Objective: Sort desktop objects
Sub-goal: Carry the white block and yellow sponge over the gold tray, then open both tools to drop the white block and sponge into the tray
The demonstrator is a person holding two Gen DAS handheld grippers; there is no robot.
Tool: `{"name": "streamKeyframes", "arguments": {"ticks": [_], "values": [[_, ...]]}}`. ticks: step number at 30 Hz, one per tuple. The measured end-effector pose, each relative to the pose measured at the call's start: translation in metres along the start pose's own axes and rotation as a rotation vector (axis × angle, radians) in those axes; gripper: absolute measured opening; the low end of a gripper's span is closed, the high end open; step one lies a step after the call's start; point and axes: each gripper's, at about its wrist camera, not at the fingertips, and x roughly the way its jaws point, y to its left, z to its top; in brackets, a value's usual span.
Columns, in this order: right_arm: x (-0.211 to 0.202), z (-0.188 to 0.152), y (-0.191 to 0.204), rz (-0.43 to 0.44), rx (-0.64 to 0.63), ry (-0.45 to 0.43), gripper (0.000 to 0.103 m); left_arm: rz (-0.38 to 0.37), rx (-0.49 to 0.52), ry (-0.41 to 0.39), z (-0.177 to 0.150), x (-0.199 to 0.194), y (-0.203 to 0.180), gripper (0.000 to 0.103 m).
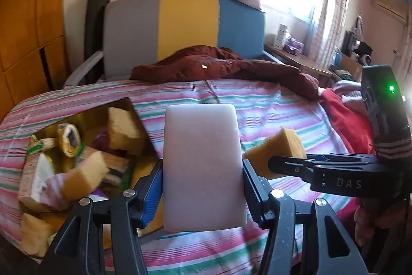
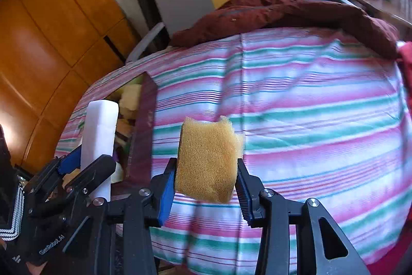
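While both tongs sit loaded above the striped bedspread [image 2: 296,99], sorting looks well advanced but not finished. Left gripper [image 1: 203,172]: jaws clamped on a white block [image 1: 203,166], upright, held just right of the open cardboard box [image 1: 134,110]. Right gripper [image 2: 206,172]: jaws squeezed onto a yellow sponge [image 2: 208,159], raised over bare bedding, to the right of the box. Inside the box, at near left: several more yellow sponge pieces [image 1: 123,128], a rolled item and small cartons, all heaped together, so judged already sorted. Left to do, by that reading: drop these two pieces in; no other loose items visible on the spread. Further out: a dark red jacket [image 1: 219,63] at the far side of the bed, a grey, yellow and blue headboard [image 1: 185,25] behind, an orange wardrobe at far left. Writing: "DAS" on the right gripper's body in the left view, "GenRobot.AI" on the left gripper's body in the right view; carton print too blurred to read.
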Motion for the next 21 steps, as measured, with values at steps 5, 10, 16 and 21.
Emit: {"name": "streamKeyframes", "arguments": {"ticks": [5,10,16,21], "values": [[0.012,0.010,0.030,0.054,-0.057,0.010,0.043,0.073,-0.065,-0.027,0.005,-0.009,0.035,0.058],[0.028,0.025,0.071,0.127,-0.131,0.023,0.043,0.163,-0.160,-0.036,0.010,-0.013,0.086,0.058],[0.047,0.040,0.115,0.195,-0.200,0.040,0.045,0.254,-0.264,-0.018,0.006,-0.015,0.148,0.058],[0.072,0.045,0.142,0.182,-0.259,0.077,0.045,0.287,-0.291,0.005,0.006,-0.008,0.177,0.058]]}}
